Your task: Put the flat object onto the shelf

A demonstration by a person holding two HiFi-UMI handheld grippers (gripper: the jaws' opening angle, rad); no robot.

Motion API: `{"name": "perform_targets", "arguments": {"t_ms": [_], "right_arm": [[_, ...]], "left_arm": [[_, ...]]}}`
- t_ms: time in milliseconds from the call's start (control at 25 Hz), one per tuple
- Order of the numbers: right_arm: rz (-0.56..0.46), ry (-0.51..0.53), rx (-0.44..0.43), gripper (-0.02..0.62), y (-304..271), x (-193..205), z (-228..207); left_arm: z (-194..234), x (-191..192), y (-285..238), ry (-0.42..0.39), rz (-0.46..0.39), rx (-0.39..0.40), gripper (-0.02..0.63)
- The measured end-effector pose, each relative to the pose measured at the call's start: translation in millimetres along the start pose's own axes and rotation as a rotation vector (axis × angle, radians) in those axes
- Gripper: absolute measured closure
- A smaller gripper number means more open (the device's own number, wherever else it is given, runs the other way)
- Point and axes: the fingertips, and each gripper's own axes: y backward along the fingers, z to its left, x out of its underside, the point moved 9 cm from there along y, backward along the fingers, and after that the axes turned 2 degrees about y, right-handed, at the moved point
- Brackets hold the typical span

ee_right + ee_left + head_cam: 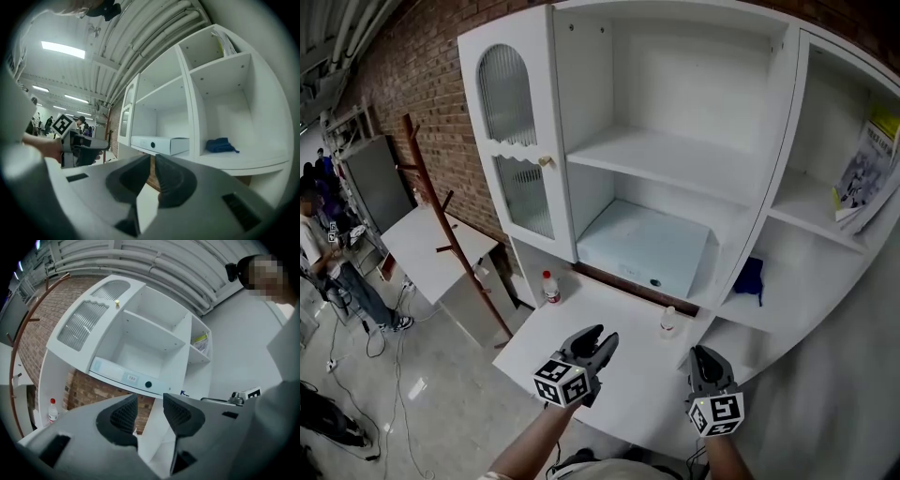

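Observation:
The flat object is a pale, flat white box [645, 246] lying on the lower shelf of the cabinet's middle bay, under an empty shelf [675, 159]. The same box [126, 376] shows in the left gripper view, and the box [159, 144] also shows in the right gripper view. Both grippers hover over the white table [609, 403] in front of the cabinet, well short of the box. My left gripper [598, 339] [150, 401] is open with nothing between its jaws. My right gripper [702, 354] [153, 158] is shut, its tips nearly meeting on nothing.
A red-capped bottle [550, 287] and a small clear bottle [667, 322] stand on the table near the cabinet. A blue cloth [750, 277] lies in the right bay, with magazines [867, 173] above it. The ribbed-glass door [511, 141] hangs open at left, beside a wooden coat stand [441, 216].

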Motion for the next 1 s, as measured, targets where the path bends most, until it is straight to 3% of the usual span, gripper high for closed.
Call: {"name": "perform_targets", "arguments": {"t_ms": [200,560,1000], "right_arm": [[-0.018,-0.005,0.067,0.549,5,-3,28],[-0.007,0.024,0.137,0.552,21,-8,77],[0.033,-0.006,0.283,0.554,66,8,112]], "left_arm": [[12,-5,18,-0.062,0.007,0.018,0.479],[31,-18,48,-0.121,0.006,0.063,0.511],[35,-1,66,-0.101,0.062,0.132,0.551]]}}
